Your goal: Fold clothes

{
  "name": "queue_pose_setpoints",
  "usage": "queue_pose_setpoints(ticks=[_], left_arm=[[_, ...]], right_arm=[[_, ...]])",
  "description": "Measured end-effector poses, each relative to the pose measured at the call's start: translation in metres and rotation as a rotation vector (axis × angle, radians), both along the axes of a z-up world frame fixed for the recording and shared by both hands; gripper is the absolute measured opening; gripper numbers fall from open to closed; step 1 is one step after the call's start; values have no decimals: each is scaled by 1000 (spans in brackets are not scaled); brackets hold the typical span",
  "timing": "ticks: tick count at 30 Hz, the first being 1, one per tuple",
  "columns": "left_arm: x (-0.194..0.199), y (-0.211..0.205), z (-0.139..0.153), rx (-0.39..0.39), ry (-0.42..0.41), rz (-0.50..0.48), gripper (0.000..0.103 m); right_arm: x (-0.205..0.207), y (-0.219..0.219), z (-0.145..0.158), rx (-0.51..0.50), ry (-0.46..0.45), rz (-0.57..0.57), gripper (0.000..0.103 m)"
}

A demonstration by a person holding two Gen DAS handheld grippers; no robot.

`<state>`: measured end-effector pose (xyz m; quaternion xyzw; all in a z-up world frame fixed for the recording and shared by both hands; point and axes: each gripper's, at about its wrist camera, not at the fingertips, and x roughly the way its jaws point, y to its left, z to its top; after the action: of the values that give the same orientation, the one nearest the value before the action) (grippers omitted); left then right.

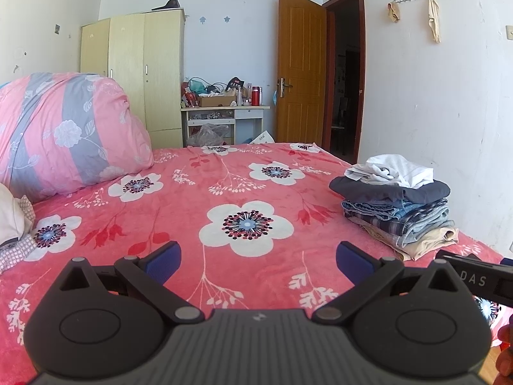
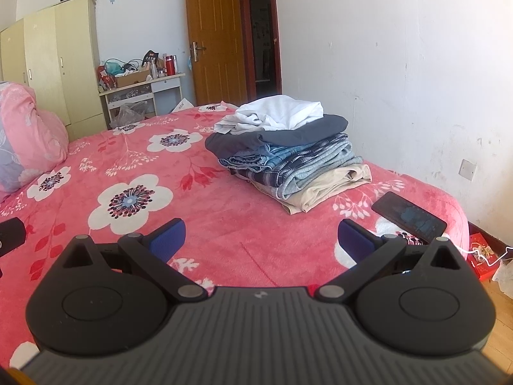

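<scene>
Bed (image 2: pixel 224 231) with a red flowered cover fills both views. Stack of clothes (image 2: pixel 295 157) sits near its right edge by the wall: beige at the bottom, plaid and denim mid-stack, dark grey above, all folded flat. White shirt (image 2: pixel 275 112) on top is crumpled. Phone (image 2: pixel 408 216) lies just beside the stack. Left gripper (image 1: pixel 258 256) and right gripper (image 2: pixel 261 235): jaws spread wide, empty, above bare cover.
</scene>
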<state>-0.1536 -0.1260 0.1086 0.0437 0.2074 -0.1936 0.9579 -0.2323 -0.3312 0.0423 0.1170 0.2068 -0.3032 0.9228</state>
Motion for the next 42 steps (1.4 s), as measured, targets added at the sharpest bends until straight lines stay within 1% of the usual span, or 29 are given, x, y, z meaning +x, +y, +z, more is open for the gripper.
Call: queue_pose_setpoints(ticks=[16, 32, 37, 42], left_arm=[[1, 3, -3, -5, 9, 7, 103], [0, 4, -11, 10, 23, 6, 103], [-6, -4, -16, 14, 34, -13, 103], [-16, -20, -24, 15, 54, -63, 103]], right_arm=[[1, 2, 0, -2, 3, 11, 102], [0, 5, -1, -7, 13, 17, 102], [-13, 4, 0, -13, 9, 23, 102], [-30, -1, 3, -38, 12, 7, 102]])
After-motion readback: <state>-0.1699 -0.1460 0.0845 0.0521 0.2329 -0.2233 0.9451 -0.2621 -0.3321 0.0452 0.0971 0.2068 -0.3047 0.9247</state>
